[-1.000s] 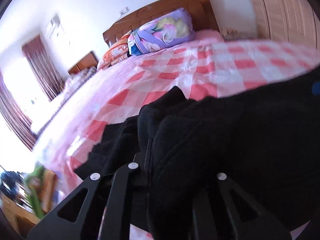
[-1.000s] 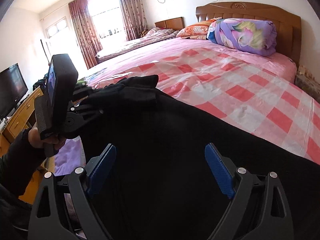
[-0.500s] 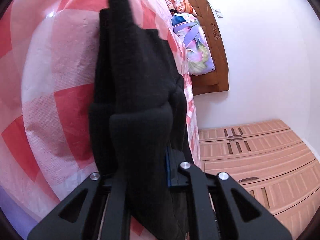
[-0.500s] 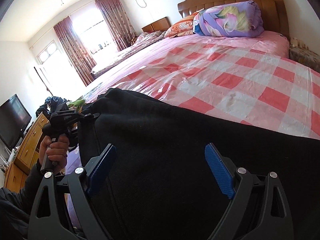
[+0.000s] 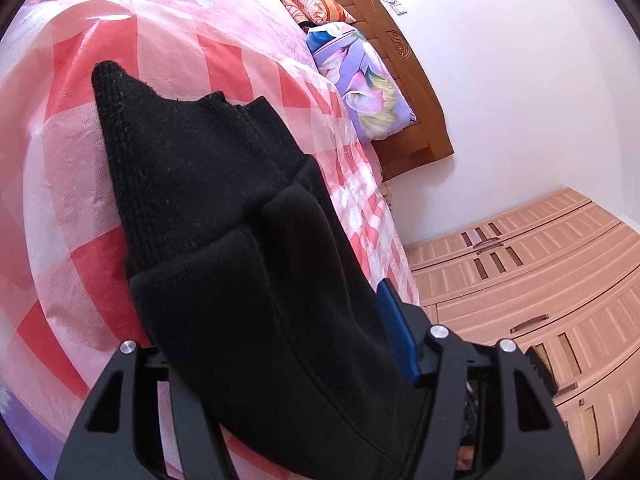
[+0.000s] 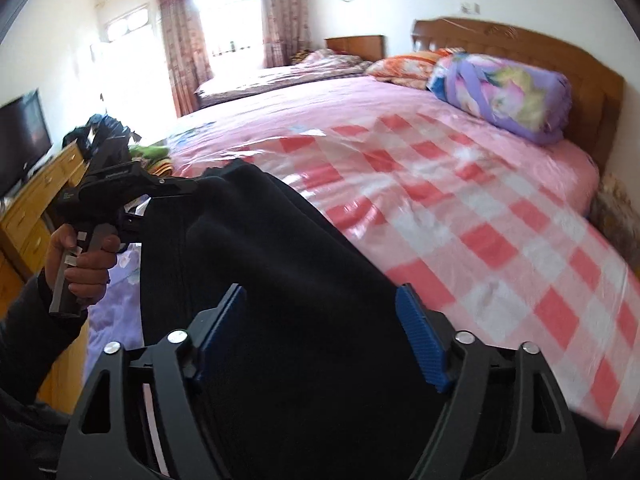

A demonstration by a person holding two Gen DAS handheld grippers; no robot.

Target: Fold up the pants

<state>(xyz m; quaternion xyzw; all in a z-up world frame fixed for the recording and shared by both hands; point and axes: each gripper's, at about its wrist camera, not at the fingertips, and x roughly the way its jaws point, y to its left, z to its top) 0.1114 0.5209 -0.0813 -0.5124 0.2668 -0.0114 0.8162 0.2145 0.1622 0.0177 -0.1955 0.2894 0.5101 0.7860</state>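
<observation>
Swung round since a second ago, the left gripper (image 5: 276, 344) clamps bunched black pants (image 5: 224, 216); the right gripper (image 6: 320, 336) straddles them, jaws apart — folding on the bed (image 6: 500, 184) only partway done.

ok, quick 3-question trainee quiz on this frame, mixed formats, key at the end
1. True or false: the black pants lie between the fingers of the right gripper.
2. What covers the bed under the pants? A) plain white sheet B) pink and red checked cover C) green blanket
3. Fill in: in the right wrist view, the left gripper is held by a ____ at the pants' far end.

Key: 1 true; 2 B; 3 hand
</observation>
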